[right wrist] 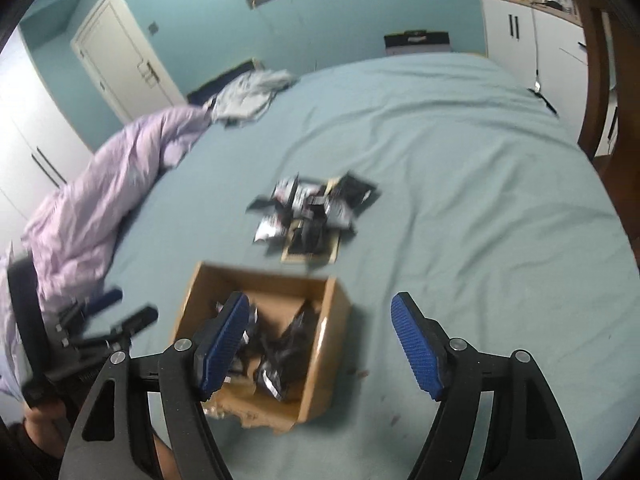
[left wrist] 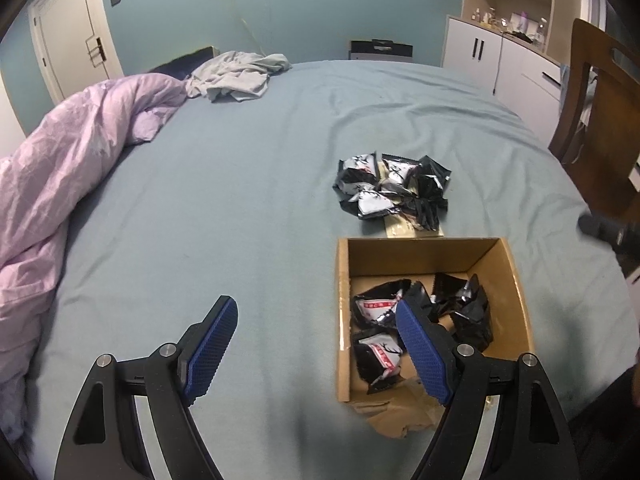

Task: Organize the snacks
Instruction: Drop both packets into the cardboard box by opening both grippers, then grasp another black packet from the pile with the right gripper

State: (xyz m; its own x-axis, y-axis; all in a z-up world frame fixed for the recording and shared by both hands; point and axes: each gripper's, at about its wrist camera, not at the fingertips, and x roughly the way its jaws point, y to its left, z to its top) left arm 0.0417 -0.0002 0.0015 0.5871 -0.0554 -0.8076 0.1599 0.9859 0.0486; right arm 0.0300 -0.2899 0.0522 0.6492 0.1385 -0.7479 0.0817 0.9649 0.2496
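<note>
Several packets already lie in the box, while a loose pile sits on the bed just beyond its far wall, partly on a flat card. Both grippers are spread wide and carry nothing: the left gripper hangs near the box's left wall, the right gripper above its right side. The right view is smeared, so that tool seems to be in motion.

The step in hand is likely the next pick from the pile. To do it well, I would reach over the far wall without knocking it, choose a packet at the pile's edge, and close on its crimped seam, not the puffy middle, which may slip. Lift clear before swinging back, then let go low inside the box so nothing bounces out.
</note>
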